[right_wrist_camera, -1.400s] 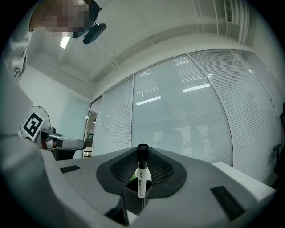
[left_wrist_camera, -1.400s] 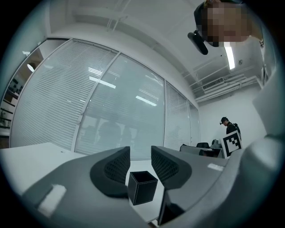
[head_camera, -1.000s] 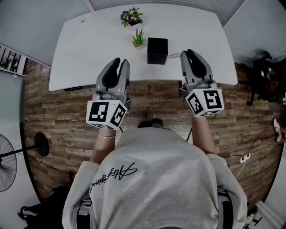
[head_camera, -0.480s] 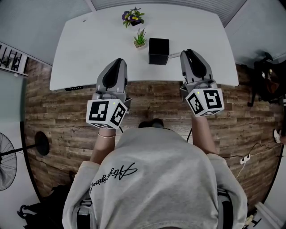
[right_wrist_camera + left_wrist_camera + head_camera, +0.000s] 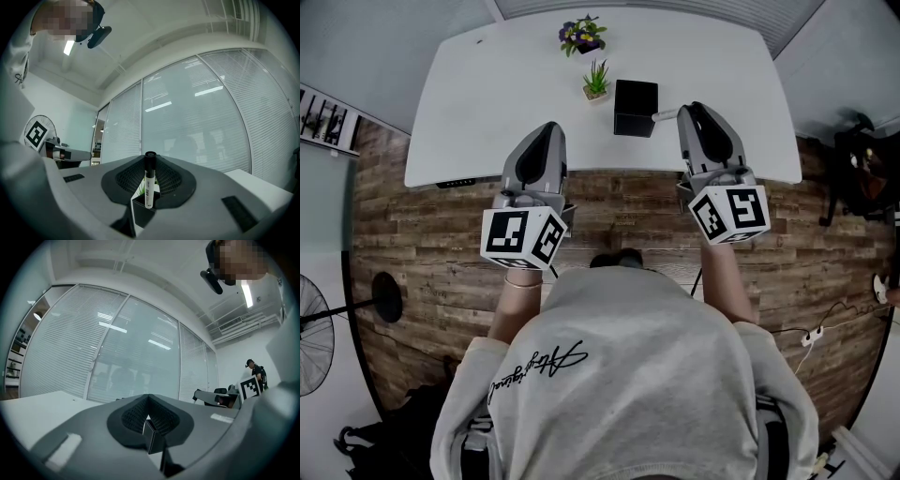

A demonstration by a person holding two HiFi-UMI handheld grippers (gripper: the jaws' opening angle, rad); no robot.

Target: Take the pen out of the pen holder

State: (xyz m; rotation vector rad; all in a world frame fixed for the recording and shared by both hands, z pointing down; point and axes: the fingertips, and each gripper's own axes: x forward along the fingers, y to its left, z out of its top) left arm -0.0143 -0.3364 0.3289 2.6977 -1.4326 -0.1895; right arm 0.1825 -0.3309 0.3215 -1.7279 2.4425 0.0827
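**A:** The right tool (image 5: 150, 160) has the pen (image 5: 149, 185)! Its jaws are pinching the white barrel, and the black cap pokes out on one side of the tips.

**B:** And the pen holder (image 5: 636, 108)?

**A:** It's a black box just off the right tool's tips, to their left. The pen's free end points straight at it. From above, that end sits right at the holder's near corner, and I can't tell whether it's fully clear of the rim.

**B:** So how does this finish cleanly?

**A:** I'd say draw the pen away along its own length. Dragging it sideways risks the tip catching the wall, and a small box like that probably tips or slides easily. The pinch also needs to stay firm, because a smooth round barrel could roll between the pads.

**B:** What's the left tool (image 5: 148, 399) doing?

**A:** Its jaws are pressed together with nothing between them. It hangs over the near edge of the desk (image 5: 487, 103), well apart from the right tool. The holder shows small, straight ahead of its tips.

**B:** Could it help?

**A:** It could steady the holder if the box starts to shift. One caution is the small potted plant (image 5: 595, 80), which stands just beside the holder on the side away from the right tool. Any push that way risks knocking it.
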